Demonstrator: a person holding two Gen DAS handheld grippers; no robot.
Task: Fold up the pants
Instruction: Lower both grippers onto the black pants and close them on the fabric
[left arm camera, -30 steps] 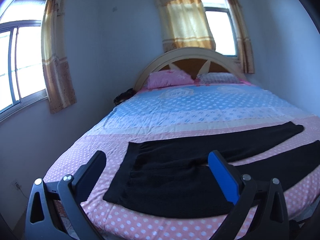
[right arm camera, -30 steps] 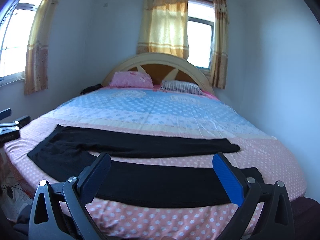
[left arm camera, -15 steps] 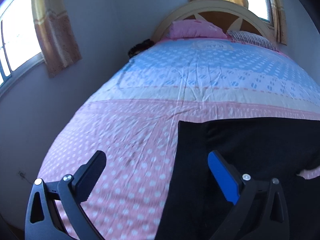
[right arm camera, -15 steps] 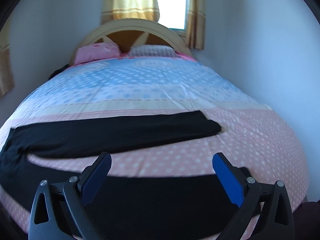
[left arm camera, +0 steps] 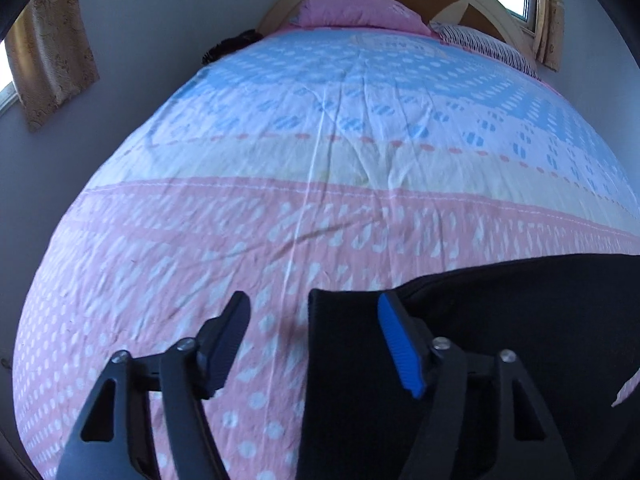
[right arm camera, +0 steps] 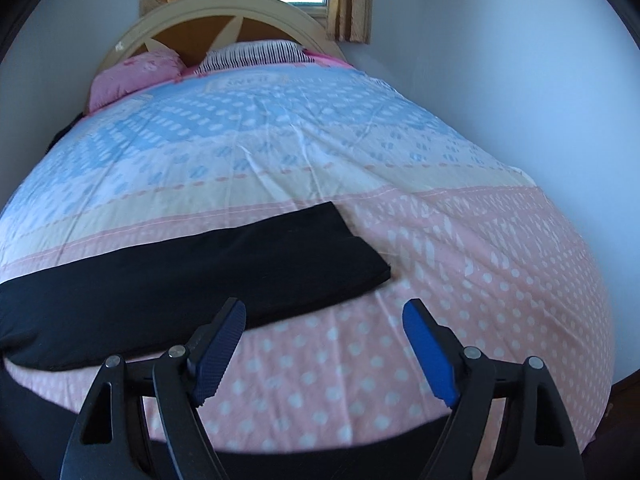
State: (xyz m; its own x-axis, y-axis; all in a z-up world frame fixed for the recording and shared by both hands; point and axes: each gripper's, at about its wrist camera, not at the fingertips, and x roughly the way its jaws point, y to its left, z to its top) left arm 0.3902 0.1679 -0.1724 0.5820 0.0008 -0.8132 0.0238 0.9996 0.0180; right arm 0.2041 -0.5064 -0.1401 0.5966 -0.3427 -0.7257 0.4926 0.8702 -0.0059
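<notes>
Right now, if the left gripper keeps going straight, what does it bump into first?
Probably the pants: the left gripper straddles their waist edge, open. Depth is hard to judge; the bed sheet lies just beside.

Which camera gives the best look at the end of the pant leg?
The right wrist view: the leg end lies whole on the bedspread, just beyond the open right tongs. The left wrist view shows only the waist end of the pants, under the open left tongs.
</notes>
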